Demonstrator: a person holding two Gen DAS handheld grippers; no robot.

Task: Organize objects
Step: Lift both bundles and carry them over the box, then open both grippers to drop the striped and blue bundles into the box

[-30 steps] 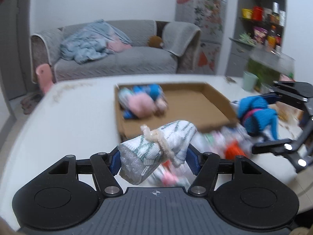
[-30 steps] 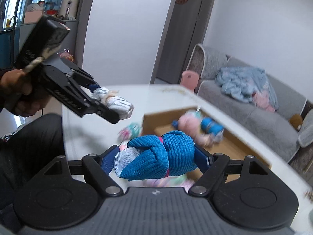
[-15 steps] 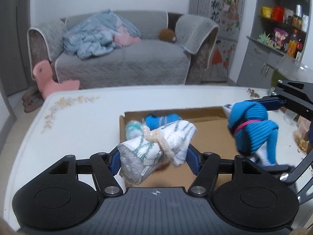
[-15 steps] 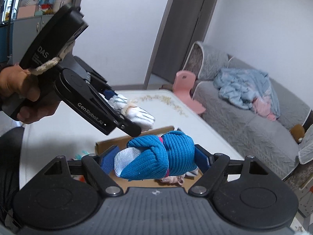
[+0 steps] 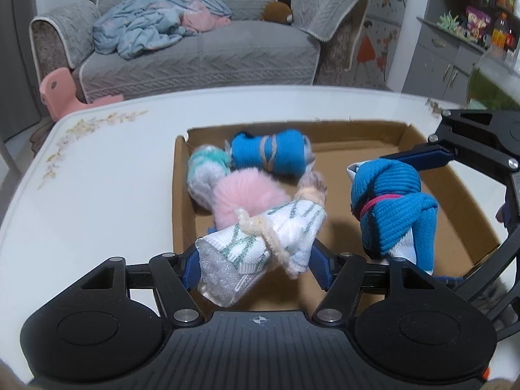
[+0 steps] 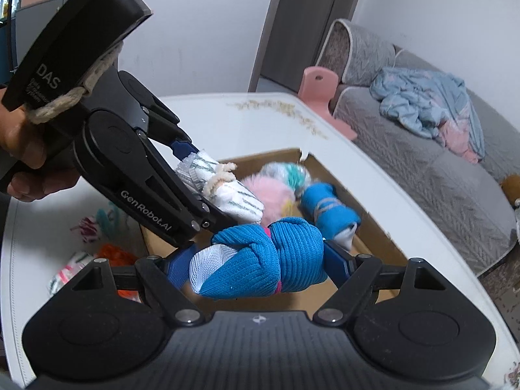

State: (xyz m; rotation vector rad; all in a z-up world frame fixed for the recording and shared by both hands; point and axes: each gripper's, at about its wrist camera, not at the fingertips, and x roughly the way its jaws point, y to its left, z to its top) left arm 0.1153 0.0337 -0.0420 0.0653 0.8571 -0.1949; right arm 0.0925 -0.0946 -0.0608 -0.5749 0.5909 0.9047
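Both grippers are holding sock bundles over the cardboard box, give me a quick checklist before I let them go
1. Left gripper grips the white sock bundle with green stripes: ok.
2. Right gripper grips the blue ribbed sock bundle with a pink band: ok.
3. Both bundles over the shallow brown cardboard box: ok.
4. Bare box floor under the blue ribbed bundle: ok.
5. White bundle clear of the fluffy pink sock bundle below: cannot tell.
6. Grippers apart: ok, but close in the right wrist view.
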